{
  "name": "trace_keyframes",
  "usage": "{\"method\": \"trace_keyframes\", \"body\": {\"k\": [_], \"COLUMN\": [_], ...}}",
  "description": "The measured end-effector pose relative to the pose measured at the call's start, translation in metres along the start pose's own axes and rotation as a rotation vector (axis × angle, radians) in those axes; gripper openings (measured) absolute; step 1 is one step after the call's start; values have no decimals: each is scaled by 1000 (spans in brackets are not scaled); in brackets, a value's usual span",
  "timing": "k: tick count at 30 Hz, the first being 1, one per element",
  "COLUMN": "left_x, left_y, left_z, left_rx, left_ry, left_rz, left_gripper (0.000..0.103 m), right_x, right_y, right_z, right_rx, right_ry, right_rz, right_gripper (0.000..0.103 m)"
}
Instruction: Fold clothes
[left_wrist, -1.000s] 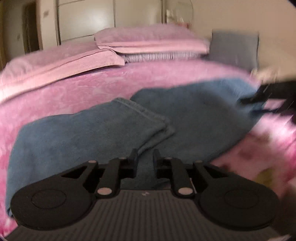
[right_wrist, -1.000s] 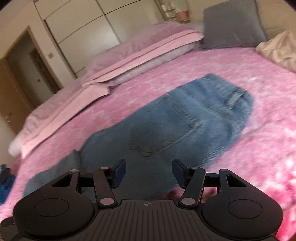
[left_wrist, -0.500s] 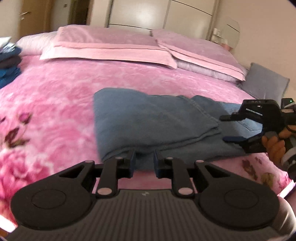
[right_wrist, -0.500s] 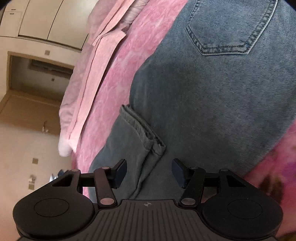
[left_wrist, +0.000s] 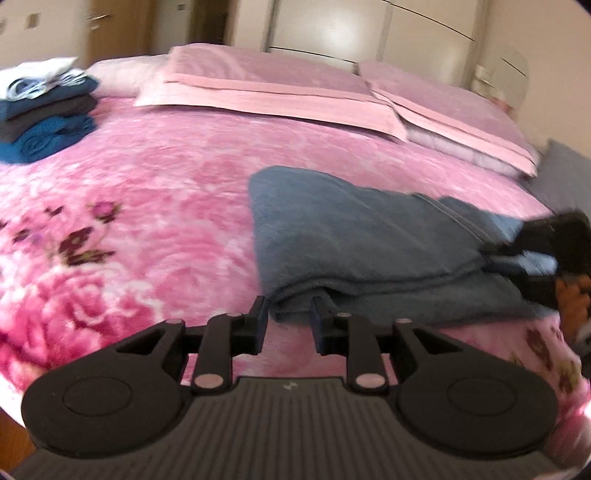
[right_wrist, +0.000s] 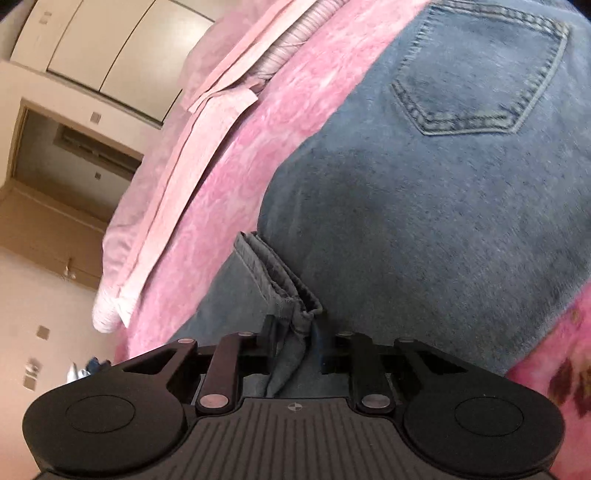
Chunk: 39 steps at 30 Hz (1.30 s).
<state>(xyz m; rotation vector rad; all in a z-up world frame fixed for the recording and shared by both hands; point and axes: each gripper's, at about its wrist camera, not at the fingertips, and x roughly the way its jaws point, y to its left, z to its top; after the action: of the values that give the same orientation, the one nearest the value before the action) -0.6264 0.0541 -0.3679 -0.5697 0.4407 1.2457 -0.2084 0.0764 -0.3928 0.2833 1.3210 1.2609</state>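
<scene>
The jeans (left_wrist: 369, 251) lie folded on the pink bed (left_wrist: 177, 192), toward its right side, with a back pocket (right_wrist: 480, 85) facing up. The left tool (left_wrist: 288, 321) sits low at the near folded edge of the jeans; its jaws are narrow and opening, with only the corner of the fold between them and no pad pressing on it. The right tool (right_wrist: 293, 341) is at the leg hems (right_wrist: 280, 273), its jaws closing around a bunched strip of denim that stands between them. Two pink pillows (left_wrist: 266, 85) lie at the head of the bed. A stack of folded clothes (left_wrist: 44, 110) sits at the far left corner.
</scene>
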Motion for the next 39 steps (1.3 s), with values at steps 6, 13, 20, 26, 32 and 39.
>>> {"method": "trace_keyframes", "body": {"k": [6,13,20,26,32,39], "left_x": [14,20,21,23,25,-13], "left_y": [24,26,15,16,13,23], "left_z": [-4,-2,2,2,1,25], "left_rx": [-182,-158,53,105,152,153], "left_ry": [4,-18,10,41,81,45], "left_rz": [-35,-67,-59,-67,-47,6], "left_gripper": [26,11,11,10,11,8], "right_x": [3,-3,-52,-76,-44,-67], "right_y": [-9,7,9,25,-8,20], "right_z": [8,0,-27,-40,-38,-43], "right_rx": [68,-110,-176,-276,-231,-435], "right_ry": [7,-57,-155,-235,-128,-187], "right_rz": [50,51,-41,-5,-91,-202], "right_gripper": [31,13,12,12,12,26]}}
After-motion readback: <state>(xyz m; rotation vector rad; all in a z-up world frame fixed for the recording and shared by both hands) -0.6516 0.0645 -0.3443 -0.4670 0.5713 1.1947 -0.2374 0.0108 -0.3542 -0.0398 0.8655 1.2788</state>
